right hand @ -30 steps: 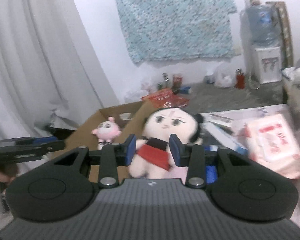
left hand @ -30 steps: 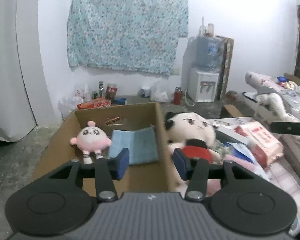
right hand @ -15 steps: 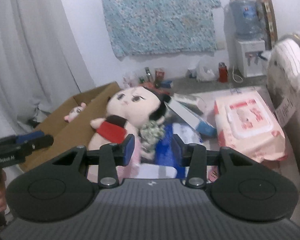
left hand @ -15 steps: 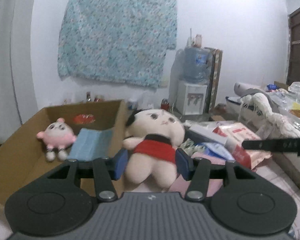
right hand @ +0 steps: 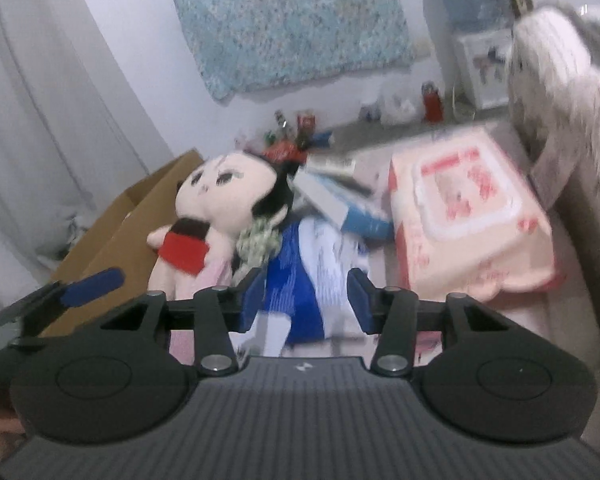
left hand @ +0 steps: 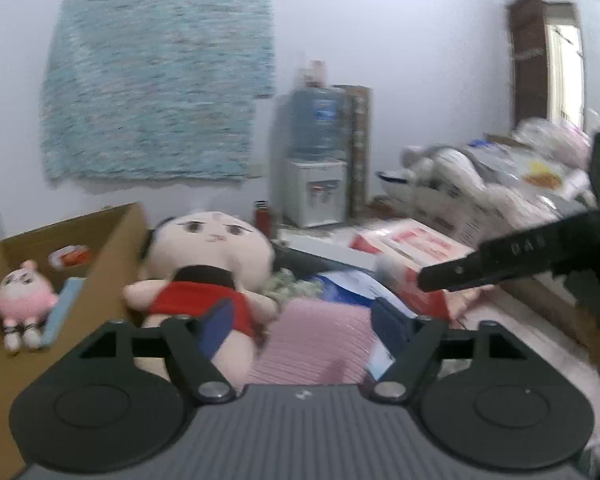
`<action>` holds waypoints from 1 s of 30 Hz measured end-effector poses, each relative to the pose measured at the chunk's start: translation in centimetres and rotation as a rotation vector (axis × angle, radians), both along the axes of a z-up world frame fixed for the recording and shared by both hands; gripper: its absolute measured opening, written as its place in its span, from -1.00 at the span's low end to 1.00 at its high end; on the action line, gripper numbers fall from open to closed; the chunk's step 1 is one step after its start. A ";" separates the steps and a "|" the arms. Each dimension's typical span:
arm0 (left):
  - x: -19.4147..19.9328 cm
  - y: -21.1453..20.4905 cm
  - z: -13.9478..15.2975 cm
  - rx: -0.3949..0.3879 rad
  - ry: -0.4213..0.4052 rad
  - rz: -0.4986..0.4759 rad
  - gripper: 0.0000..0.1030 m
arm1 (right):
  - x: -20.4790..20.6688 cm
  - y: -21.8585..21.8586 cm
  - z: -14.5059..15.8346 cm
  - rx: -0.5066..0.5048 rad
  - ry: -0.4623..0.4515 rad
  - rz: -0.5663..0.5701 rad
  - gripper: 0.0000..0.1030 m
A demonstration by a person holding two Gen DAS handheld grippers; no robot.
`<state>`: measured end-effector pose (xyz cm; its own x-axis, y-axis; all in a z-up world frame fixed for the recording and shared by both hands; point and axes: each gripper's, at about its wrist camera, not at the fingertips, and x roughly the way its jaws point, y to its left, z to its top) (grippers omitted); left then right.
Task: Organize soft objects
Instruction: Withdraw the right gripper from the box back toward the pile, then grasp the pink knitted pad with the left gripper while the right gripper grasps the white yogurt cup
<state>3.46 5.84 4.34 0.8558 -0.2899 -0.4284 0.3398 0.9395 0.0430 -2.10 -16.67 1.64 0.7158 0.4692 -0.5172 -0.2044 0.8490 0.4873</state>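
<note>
Red-dressed and cream-faced, the big plush doll (left hand: 208, 264) lies on its back just beside the cardboard box (left hand: 112, 248), where a small pink plush (left hand: 20, 300) and a blue cloth (left hand: 62, 308) already sit. My left tool (left hand: 300, 320) hangs wide apart and empty over a pink striped cloth (left hand: 316, 340), its left pad in front of the doll's skirt. My right tool (right hand: 306, 300), jaws likewise spread and holding nothing, hovers over a blue-and-white packet (right hand: 300, 276), near a pack of wet wipes (right hand: 468, 208).
</note>
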 end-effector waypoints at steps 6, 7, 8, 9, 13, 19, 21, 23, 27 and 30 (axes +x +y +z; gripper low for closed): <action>-1.5 -1.3 -1.8 0.109 0.000 -0.126 0.49 | -1.2 1.0 -0.2 0.004 0.014 0.095 0.11; -1.7 -1.5 -2.1 0.139 0.002 -0.127 0.45 | -1.2 1.3 -0.3 0.009 0.020 0.117 0.18; -1.6 -1.7 -2.6 0.172 0.009 -0.115 0.32 | -1.2 1.5 -0.4 0.006 0.025 0.133 0.23; -1.3 -1.7 -3.0 0.195 0.029 -0.105 0.20 | -1.4 1.7 -0.5 -0.004 0.031 0.135 0.39; 0.3 -1.3 -4.3 0.196 0.103 -0.063 0.14 | -1.8 2.6 -0.4 -0.038 0.013 0.178 0.68; 0.6 -3.7 -5.7 0.366 0.041 -0.048 -0.10 | -1.5 5.3 -1.8 -0.106 0.051 0.272 0.69; 0.7 -3.6 -5.6 0.352 0.040 -0.032 -0.22 | -1.3 5.5 -2.0 -0.087 0.039 0.263 0.70; 0.4 -3.3 -5.1 0.326 0.039 -0.023 -0.28 | -1.3 5.2 -1.9 -0.062 0.033 0.271 0.70; 0.6 -1.6 -4.2 0.234 0.063 -0.019 -0.28 | -1.8 4.3 -1.7 -0.124 0.018 0.258 0.70; 1.6 1.4 -3.2 -0.005 0.145 -0.021 -0.32 | -1.4 4.6 -2.5 -0.156 0.045 0.247 0.70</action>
